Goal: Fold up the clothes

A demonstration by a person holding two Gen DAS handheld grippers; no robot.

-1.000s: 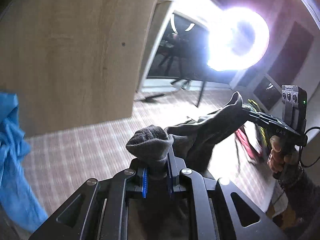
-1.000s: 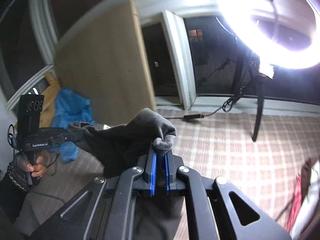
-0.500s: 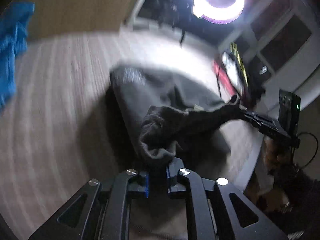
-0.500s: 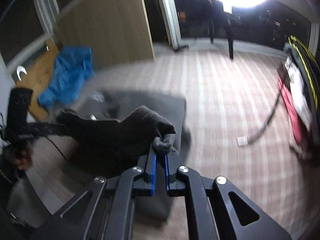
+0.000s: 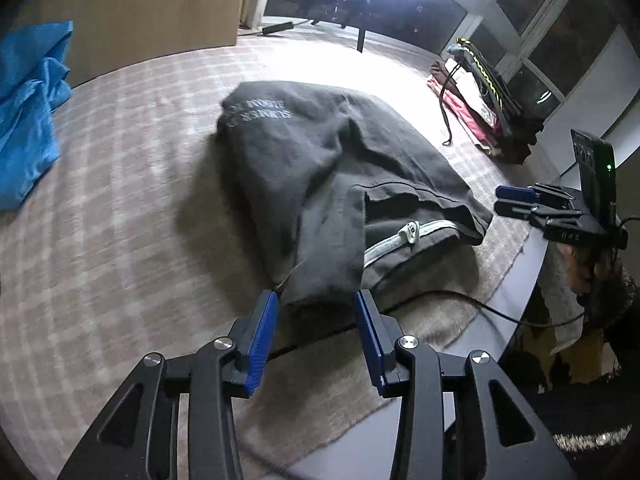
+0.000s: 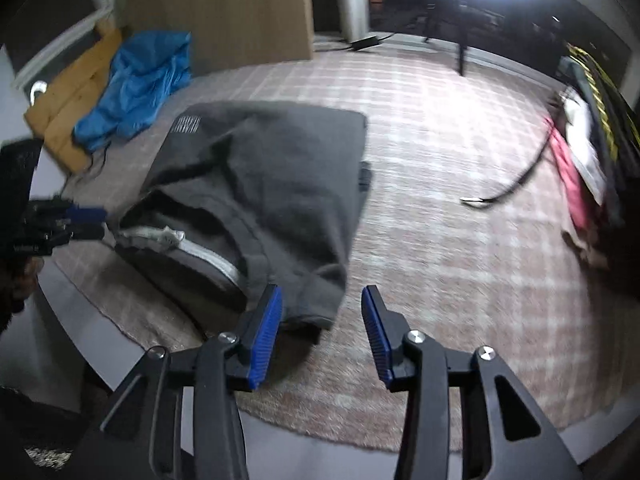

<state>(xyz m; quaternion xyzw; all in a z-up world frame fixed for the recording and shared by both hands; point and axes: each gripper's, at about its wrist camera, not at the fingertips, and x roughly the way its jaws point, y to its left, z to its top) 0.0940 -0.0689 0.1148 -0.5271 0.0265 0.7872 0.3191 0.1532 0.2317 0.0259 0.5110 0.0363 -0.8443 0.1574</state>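
Note:
A dark grey zip-up garment (image 5: 320, 168) lies folded over on the checked rug, its pale zipper (image 5: 404, 238) showing at the near edge. The same garment (image 6: 260, 184) fills the middle left of the right wrist view. My left gripper (image 5: 316, 310) is open just in front of the garment's near corner, nothing between its blue pads. My right gripper (image 6: 322, 306) is open too, its left pad beside the other near corner. Each gripper shows in the other's view: the right gripper (image 5: 516, 200) at the right, the left gripper (image 6: 86, 222) at the left.
A blue cloth (image 5: 28, 112) lies at the far left by a wooden panel (image 5: 152, 8). A pile of red, white and dark clothes (image 5: 484, 108) sits at the far right. A black cable (image 5: 472, 300) crosses the rug's (image 6: 440, 184) near edge. A ring light glares at the top.
Both grippers came down from holding the garment up, laid it on the rug and opened, letting go of its corners.

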